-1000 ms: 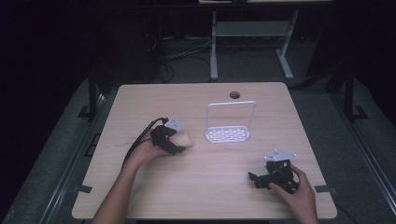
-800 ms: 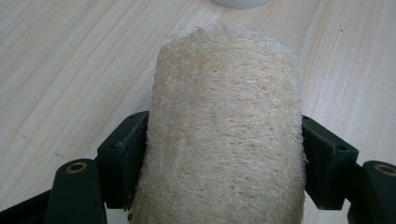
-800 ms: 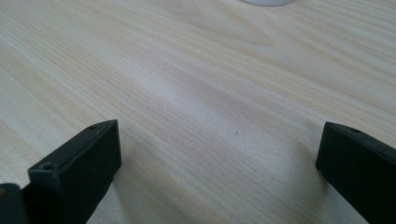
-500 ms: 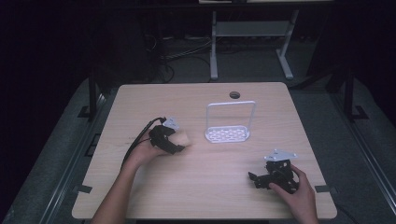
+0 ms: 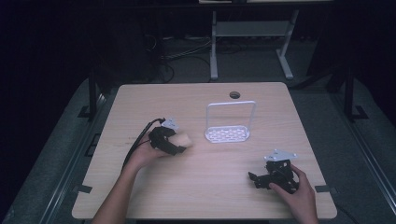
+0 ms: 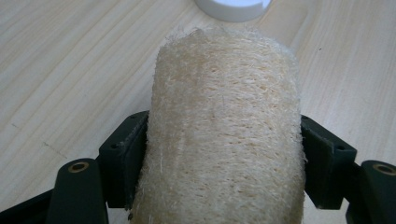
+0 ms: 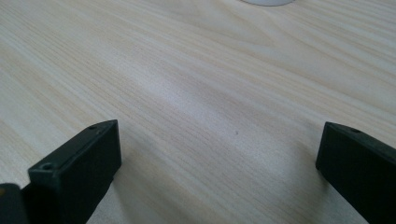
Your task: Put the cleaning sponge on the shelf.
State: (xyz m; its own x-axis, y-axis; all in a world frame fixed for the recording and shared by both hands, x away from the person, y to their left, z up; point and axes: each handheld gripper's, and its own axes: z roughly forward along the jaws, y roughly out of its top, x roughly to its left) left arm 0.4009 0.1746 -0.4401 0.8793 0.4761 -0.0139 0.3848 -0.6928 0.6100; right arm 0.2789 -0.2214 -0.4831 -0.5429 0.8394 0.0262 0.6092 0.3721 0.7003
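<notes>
Loofah (image 6: 224, 135) sits pinched between the jaws of the left gripper (image 5: 180, 142), held low over the table (image 5: 154, 98) left of the white rack (image 5: 229, 133). Right gripper (image 5: 261, 179) rests near the front right edge, jaws spread wide, with the hand (image 5: 296, 196) behind it.

Left gripper (image 5: 180, 142) fingers clamped, right gripper (image 5: 256, 178) fingers wide apart, low.

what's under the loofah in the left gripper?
Bare wooden table shows around the loofah, which the left gripper clamps between its jaws. Whether it touches the table is hidden by its own bulk.
</notes>
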